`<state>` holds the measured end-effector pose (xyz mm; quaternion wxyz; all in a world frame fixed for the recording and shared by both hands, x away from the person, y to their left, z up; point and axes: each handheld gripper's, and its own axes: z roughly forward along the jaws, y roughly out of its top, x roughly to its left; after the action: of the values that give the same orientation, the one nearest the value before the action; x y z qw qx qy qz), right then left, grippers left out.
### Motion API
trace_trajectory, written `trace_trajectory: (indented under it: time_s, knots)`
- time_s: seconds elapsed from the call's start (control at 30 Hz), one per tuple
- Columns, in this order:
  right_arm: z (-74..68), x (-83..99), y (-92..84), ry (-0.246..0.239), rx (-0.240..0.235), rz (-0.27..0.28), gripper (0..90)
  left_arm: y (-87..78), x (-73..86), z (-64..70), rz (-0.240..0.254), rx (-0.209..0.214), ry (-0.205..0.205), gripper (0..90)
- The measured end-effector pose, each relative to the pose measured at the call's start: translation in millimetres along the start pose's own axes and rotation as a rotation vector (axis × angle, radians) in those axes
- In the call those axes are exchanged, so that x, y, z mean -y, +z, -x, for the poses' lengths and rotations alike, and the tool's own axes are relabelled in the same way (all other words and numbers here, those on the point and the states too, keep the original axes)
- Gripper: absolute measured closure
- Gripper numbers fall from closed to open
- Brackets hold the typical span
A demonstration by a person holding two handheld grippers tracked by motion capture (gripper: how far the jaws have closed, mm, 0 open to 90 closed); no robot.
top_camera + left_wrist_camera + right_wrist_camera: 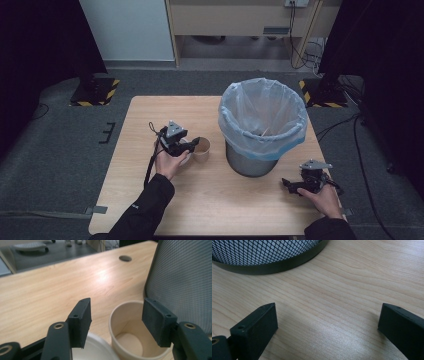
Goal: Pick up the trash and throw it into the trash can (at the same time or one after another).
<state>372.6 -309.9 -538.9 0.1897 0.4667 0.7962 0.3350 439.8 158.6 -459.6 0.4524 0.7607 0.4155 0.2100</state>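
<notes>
High view: the left gripper (192,144) reaches a paper cup (202,149) beside the bin (263,127).
Its jaws stand apart around the cup's rim, one pad (81,321) outside, the other over the mouth — nothing clamped yet. A white lid (96,348) lies just beside the cup on the table (150,115). Gripping, lifting and binning look still ahead — the right gripper (295,186) rests wide open near the bin's base.

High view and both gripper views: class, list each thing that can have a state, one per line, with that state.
Paper cup: upright, empty, between the left gripper's jaws, not yet pinched.
White lid: flat on the table beside the cup.
Bin: upright, lined with a bag.
Left gripper: open around the cup.
Right gripper: open, holding nothing, low over the table.
</notes>
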Motion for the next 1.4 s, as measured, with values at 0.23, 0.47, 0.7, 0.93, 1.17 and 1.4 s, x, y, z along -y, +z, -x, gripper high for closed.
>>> trace_trajectory:
  time_s: [0.23,0.47,0.7,0.93,1.17,1.4]
  knots:
    - [0.0,0.0,0.0,0.0,0.0,0.0,2.7,9.3,9.2,-4.6,-0.043,0.007,-0.033,46.9]
    - [0.0,0.0,0.0,0.0,0.0,0.0,2.7,16.4,12.6,-3.1,-0.078,0.022,-0.06,60.8]
    - [0.0,0.0,0.0,0.0,0.0,0.0,2.7,20.4,13.7,0.0,-0.106,0.022,-0.061,75.9]
    - [0.0,0.0,0.0,0.0,0.0,0.0,2.7,19.7,12.9,2.4,-0.11,0.029,-0.053,82.4]
    - [0.0,0.0,0.0,0.0,0.0,0.0,2.7,14.8,8.1,5.3,-0.086,0.047,-0.06,83.7]
    - [0.0,0.0,0.0,0.0,0.0,0.0,2.7,2.3,-1.0,6.4,-0.038,0.055,-0.056,84.0]
